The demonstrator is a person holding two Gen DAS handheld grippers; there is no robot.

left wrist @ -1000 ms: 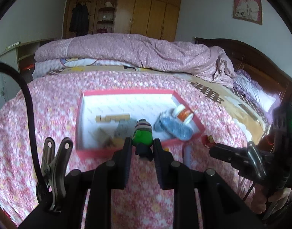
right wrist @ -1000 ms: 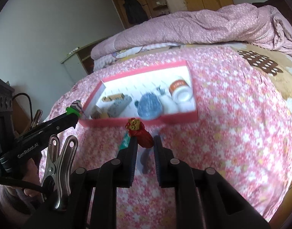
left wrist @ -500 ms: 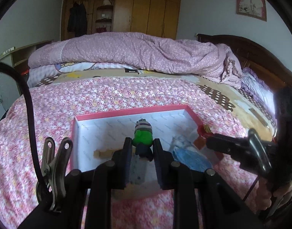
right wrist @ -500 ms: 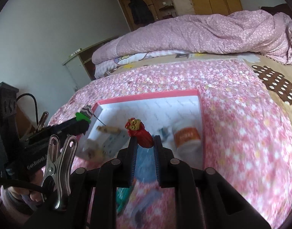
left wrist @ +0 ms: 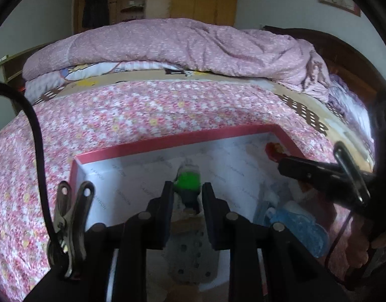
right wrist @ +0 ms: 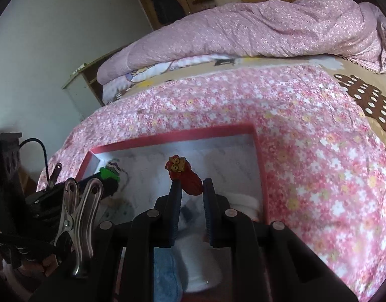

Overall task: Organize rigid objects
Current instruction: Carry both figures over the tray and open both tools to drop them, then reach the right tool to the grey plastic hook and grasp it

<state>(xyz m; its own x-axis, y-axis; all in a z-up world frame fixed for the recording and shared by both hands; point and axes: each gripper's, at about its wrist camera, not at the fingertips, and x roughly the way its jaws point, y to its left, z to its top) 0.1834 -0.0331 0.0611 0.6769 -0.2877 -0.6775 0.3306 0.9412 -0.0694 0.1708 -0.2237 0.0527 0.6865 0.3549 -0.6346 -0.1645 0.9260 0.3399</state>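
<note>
1. I judge this to be the placing step: both of my grippers are over the pink-rimmed box (left wrist: 167, 143), which lies on the flowered bedspread (left wrist: 132, 110), and each carries a small toy to set down inside it.
2. My left gripper (left wrist: 187, 193) has its fingers (left wrist: 167, 201) closed narrowly on the green figure (left wrist: 188, 182), which wears a striped cap; the toy hangs above the box's white floor, near the far-left corner.
3. My right gripper (right wrist: 191, 190) has its fingers (right wrist: 174, 196) pinched on the red figure (right wrist: 185, 176), whose yellow face with glasses points up. It is held over the middle of the box, toward the far wall.
4. Already in the box, nearer to me than the two toys, lie a blue item (left wrist: 297, 229), a grey perforated piece (left wrist: 190, 261) and a white container (right wrist: 243, 202); motion blur hides their details.
5. The next move, as I see it, calls for lowering each toy onto a bare patch of the floor near the far wall, clear of those items, then spreading the fingers. The two grippers are close together, so I should keep them apart.
6. Writing: faint grey repeated lettering covers the box's lining (left wrist: 147, 191), too blurred to read. I can make out no other label.
</note>
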